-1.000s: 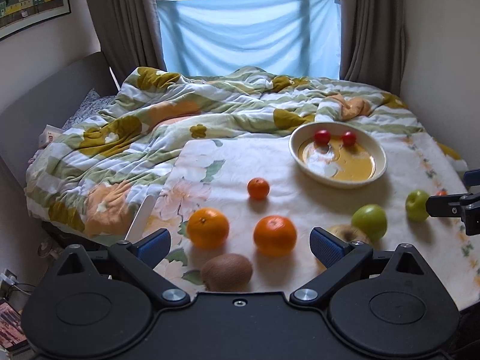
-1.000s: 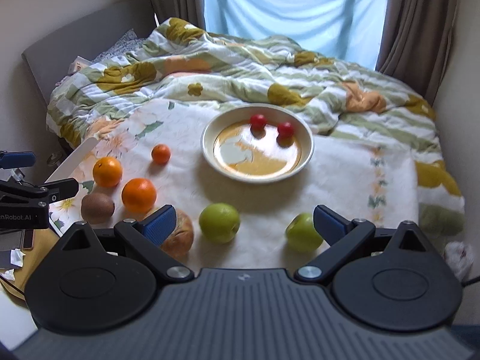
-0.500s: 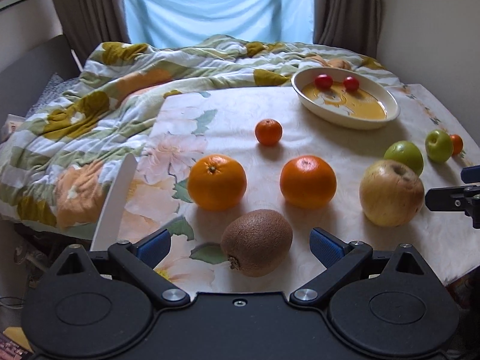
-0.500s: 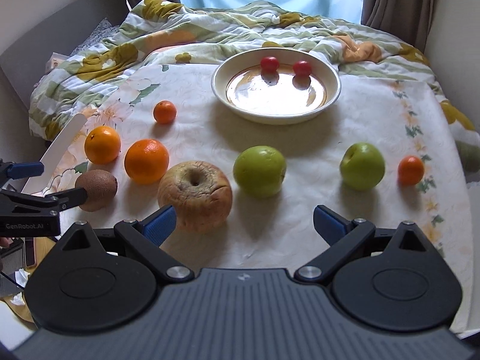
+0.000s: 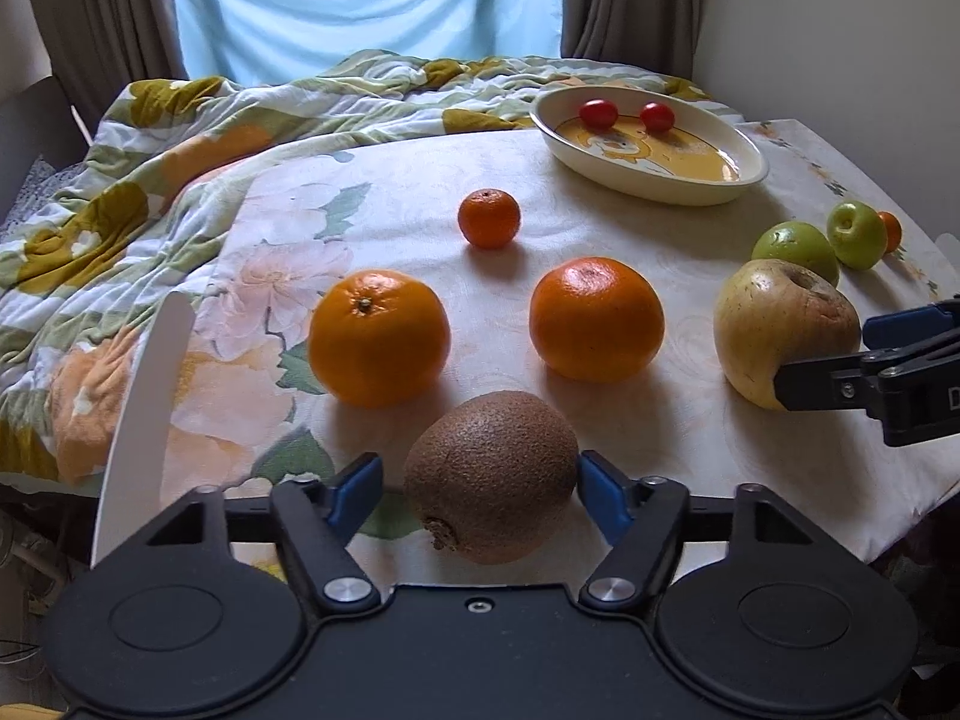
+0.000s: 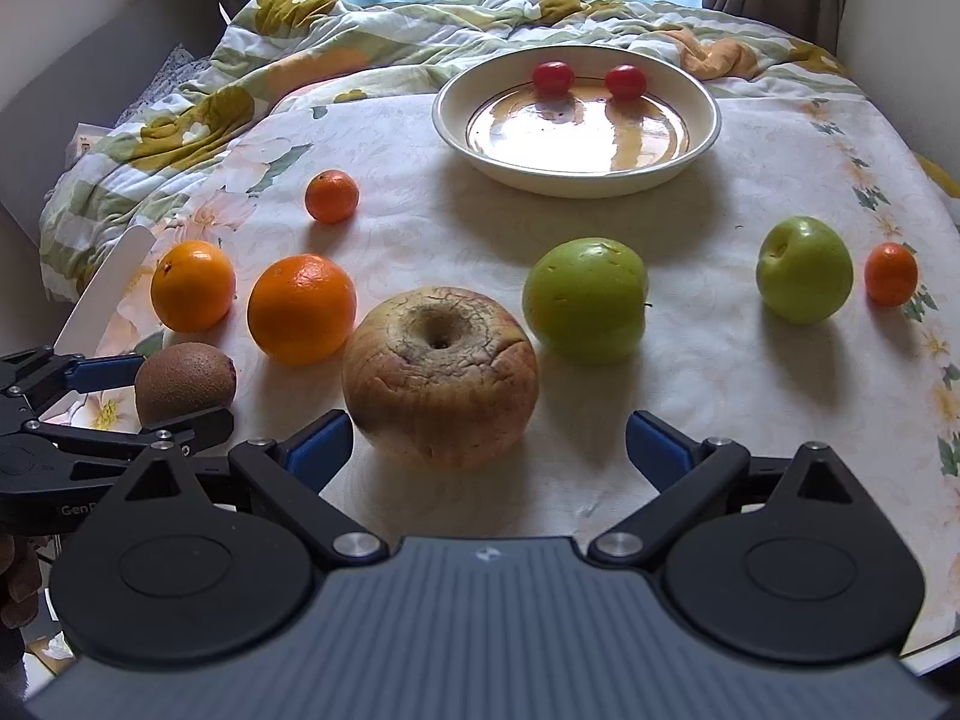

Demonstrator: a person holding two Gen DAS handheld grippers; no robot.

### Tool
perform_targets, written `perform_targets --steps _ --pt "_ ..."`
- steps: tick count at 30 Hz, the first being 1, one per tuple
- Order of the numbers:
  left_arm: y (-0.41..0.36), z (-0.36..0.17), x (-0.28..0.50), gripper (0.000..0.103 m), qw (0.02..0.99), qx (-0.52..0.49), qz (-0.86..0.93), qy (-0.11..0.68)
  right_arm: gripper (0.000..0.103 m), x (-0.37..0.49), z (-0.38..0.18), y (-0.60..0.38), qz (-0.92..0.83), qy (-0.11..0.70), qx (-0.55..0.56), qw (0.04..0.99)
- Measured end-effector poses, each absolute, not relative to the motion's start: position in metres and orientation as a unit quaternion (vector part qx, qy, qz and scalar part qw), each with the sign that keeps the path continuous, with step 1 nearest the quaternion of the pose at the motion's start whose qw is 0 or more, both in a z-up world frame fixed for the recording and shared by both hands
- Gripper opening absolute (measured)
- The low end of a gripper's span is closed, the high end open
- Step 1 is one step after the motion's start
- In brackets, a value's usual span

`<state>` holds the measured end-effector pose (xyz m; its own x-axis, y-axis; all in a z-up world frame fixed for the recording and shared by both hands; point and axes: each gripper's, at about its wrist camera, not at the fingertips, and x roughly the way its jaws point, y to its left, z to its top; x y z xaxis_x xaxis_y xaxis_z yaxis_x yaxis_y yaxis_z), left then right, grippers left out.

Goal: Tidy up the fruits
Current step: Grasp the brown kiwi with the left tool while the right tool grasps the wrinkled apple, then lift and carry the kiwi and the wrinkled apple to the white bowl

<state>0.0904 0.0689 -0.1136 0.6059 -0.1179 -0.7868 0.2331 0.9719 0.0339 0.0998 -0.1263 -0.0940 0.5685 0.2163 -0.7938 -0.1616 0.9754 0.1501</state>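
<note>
My left gripper (image 5: 477, 483) is open, its blue pads on either side of a brown kiwi (image 5: 489, 474) at the table's front edge. My right gripper (image 6: 487, 441) is open, with a wrinkled yellow-red apple (image 6: 441, 375) just ahead between its fingers. Two oranges (image 5: 379, 336) (image 5: 597, 327) and a small mandarin (image 5: 489, 218) lie behind the kiwi. Two green apples (image 6: 585, 297) (image 6: 804, 267) and a second small mandarin (image 6: 890, 273) lie to the right. A cream bowl (image 6: 456, 126) at the back holds two cherry tomatoes (image 6: 553, 77) (image 6: 625, 81).
A flowered cloth (image 6: 720, 372) covers the table. A rumpled quilt (image 6: 372, 42) lies on the bed behind it. A white strip (image 5: 141, 414) stands at the table's left edge. A wall is at the right, curtains and a window at the back.
Both grippers have come down and forward toward the table. The left one now straddles the kiwi and has narrowed a little. The right one has closed in on the wrinkled apple.
</note>
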Motion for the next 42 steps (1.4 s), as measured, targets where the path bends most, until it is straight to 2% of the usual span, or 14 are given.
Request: perform_targets --steps 2,23,27,42 --pt "0.069 -0.114 0.091 0.064 0.892 0.061 -0.106 0.434 0.103 0.101 -0.095 -0.123 0.11 0.451 0.029 0.885" --pt "0.07 -0.113 0.089 0.063 0.89 0.063 -0.101 0.44 0.103 0.118 -0.103 -0.105 0.13 0.443 0.043 0.886" --pt "0.072 -0.111 0.089 0.063 0.891 0.058 -0.1 0.439 0.09 0.118 -0.102 -0.104 0.119 0.439 0.029 0.89" --pt "0.078 -0.092 0.085 0.063 0.897 0.05 -0.101 0.427 0.09 0.116 -0.09 -0.096 0.131 0.435 0.028 0.89"
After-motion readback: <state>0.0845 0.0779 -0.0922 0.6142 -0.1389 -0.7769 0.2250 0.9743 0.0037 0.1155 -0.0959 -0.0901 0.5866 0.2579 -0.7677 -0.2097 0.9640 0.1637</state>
